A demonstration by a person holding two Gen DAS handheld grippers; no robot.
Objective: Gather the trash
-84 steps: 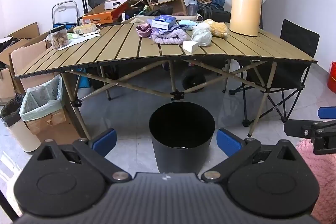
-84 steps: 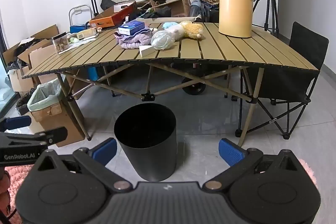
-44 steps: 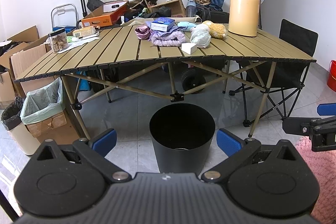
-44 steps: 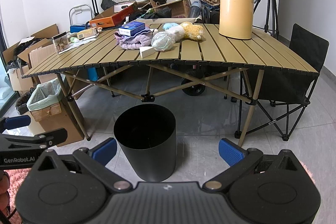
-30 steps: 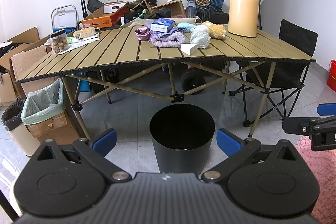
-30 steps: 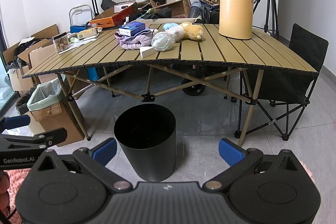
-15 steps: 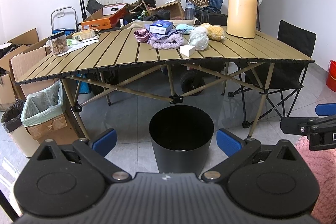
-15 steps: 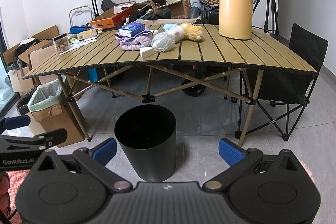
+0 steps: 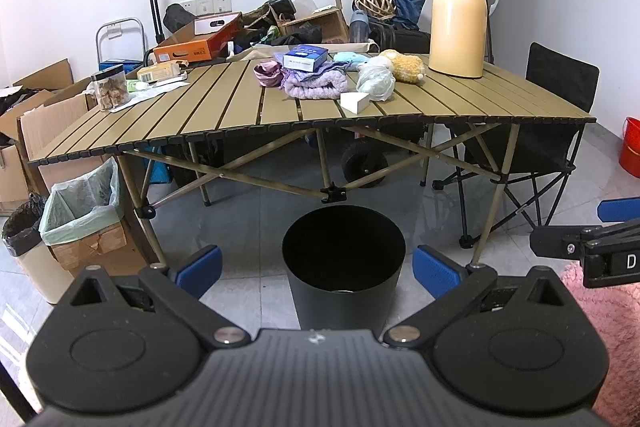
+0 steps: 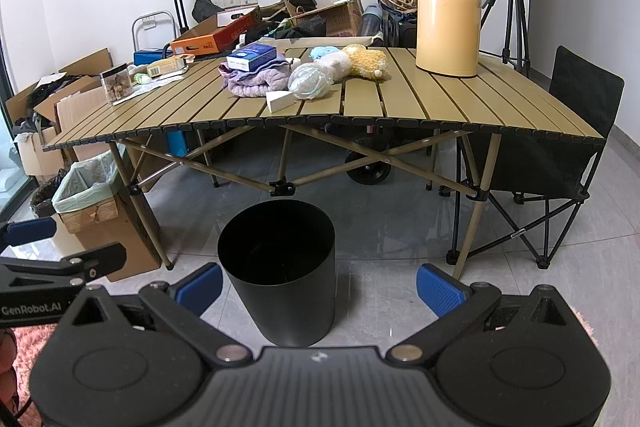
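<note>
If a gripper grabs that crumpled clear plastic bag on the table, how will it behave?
The crumpled plastic bag looks thin and wrinkled, so it will probably squash and feel light. Its glossy film may slip between the fingers. Its rounded shape may let it shift if nudged.

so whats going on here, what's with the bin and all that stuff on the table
A person holds a two-finger gripper in each hand, and both the left gripper and the right gripper are open and empty. They face a black bin on the floor in front of a folding table, where a crumpled plastic bag and a small white box lie untouched.
</note>
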